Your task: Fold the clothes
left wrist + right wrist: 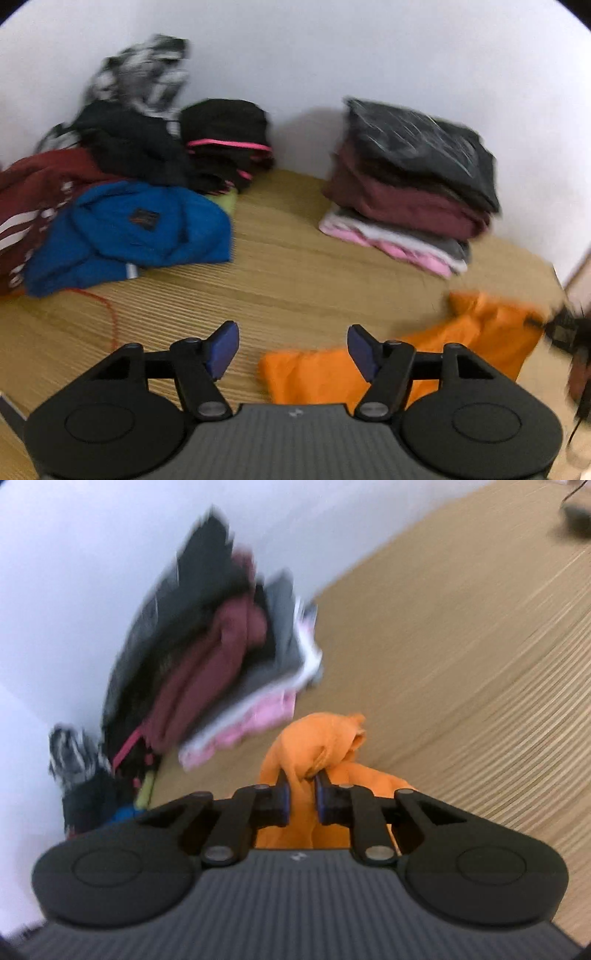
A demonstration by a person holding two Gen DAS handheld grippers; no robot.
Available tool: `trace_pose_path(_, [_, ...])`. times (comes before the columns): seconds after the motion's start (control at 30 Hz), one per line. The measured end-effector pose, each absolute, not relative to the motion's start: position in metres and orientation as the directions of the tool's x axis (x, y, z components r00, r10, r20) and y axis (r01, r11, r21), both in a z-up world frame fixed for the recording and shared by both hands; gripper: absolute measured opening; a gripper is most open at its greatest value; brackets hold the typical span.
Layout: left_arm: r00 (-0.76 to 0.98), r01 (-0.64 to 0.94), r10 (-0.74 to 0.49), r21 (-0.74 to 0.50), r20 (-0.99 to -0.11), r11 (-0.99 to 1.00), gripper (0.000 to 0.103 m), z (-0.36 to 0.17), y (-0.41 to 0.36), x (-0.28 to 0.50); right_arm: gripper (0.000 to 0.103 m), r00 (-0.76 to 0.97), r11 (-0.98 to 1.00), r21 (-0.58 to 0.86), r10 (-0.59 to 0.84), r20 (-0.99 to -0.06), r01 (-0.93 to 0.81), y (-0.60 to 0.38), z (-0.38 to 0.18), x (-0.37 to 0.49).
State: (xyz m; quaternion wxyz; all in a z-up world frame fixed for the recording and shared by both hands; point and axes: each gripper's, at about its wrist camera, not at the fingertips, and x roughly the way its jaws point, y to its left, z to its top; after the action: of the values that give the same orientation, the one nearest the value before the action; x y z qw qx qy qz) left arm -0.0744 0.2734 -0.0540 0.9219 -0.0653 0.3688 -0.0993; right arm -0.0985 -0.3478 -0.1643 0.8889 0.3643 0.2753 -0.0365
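Left gripper (293,349) spread wide above the wooden table (295,266), nothing between the blue pads (223,349). Orange garment (461,347) lying crumpled on the table just beyond and to the right of that gripper, one edge passing behind the right-hand pad, not pinched by it. Right gripper (302,794) clamped on a bunched fold of the same orange garment (321,746), pads pressed into the cloth on both sides, rest of the fabric rising in a lump just past the fingertips and trailing back under the gripper body.

Seen only from the left wrist: unfolded heap at the far left of the table, with a blue garment (129,232) nearest, a dark red garment with white stripes (33,206) left of it, a black garment with pink trim (229,144) behind, and a black-and-white patterned piece (144,70) against the white wall (332,55). Folded stack (410,181) well right of the heap, near the wall: dark grey on top, maroon below, grey, white and pink layers at the bottom. Red cord (107,314) running across the table from under the blue garment. Dark blurred shape at the right edge beside the orange garment, too smeared to tell.

Seen only from the right wrist: the grip itself. Same folded stack (207,657) tilted and blurred beyond the orange garment, toward the wall.
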Motion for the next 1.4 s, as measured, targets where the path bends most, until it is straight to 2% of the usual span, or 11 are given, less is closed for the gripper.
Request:
trace_pose_path(0.23, [0.708,0.244,-0.334,-0.227,-0.623,0.943,0.067,-0.053,0.257,-0.077,0.016,0.913,0.896,0.398,-0.019,-0.407,0.196,-0.357,-0.032,-0.16])
trace_pose_path(0.37, [0.722,0.281,-0.374,-0.247,-0.583,0.927,0.068,-0.048,0.247,-0.083,0.016,0.888,0.949,0.317,0.138,-0.44,0.01,-0.256,0.049,-0.196])
trace_pose_path(0.47, [0.727,0.283,-0.391,-0.271,-0.564,0.92,0.07,-0.05,0.251,-0.082,0.017,0.787,0.933,0.271,0.348,-0.509,-0.238,-0.144,0.049,-0.176])
trace_pose_path(0.53, [0.727,0.26,-0.385,-0.291,-0.569,0.921,0.072,-0.055,0.255,-0.08,0.029,0.695,0.9,0.3,0.434,-0.573,-0.315,-0.076,0.037,-0.177])
trace_pose_path(0.6, [0.726,0.228,-0.367,-0.3,-0.581,0.926,0.072,-0.059,0.26,-0.08,0.076,0.554,0.855,0.352,0.515,-0.654,-0.38,-0.021,0.021,-0.18])
trace_pose_path(0.67, [0.732,0.203,-0.351,-0.305,-0.584,0.93,0.073,-0.064,0.269,-0.082,0.084,0.448,0.787,0.403,0.604,-0.659,-0.468,-0.004,0.004,-0.207])
trace_pose_path(0.77, [0.732,0.158,-0.325,-0.315,-0.598,0.936,0.074,-0.072,0.284,-0.088,0.084,0.331,0.683,0.449,0.697,-0.636,-0.576,-0.012,-0.01,-0.232])
trace_pose_path(0.9, [0.722,0.128,-0.317,-0.332,-0.615,0.935,0.074,-0.086,0.285,-0.094,0.084,0.362,0.694,0.442,0.693,-0.624,-0.568,-0.058,-0.022,-0.228])
trace_pose_path(1.13, [0.639,0.255,-0.454,-0.386,-0.621,0.887,0.077,-0.113,0.213,-0.09,0.084,0.556,0.896,0.285,0.436,-0.708,-0.341,-0.155,-0.077,-0.166])
trace_pose_path(1.27, [0.619,0.346,-0.453,-0.296,-0.642,0.89,0.079,-0.121,0.143,-0.062,0.068,0.543,0.957,0.164,0.273,-0.794,-0.24,-0.206,-0.113,-0.128])
trace_pose_path(1.4, [0.53,0.298,-0.445,-0.333,-0.722,0.895,0.084,-0.135,0.091,-0.003,0.068,0.545,0.968,0.221,0.25,-0.8,-0.12,-0.228,-0.128,-0.112])
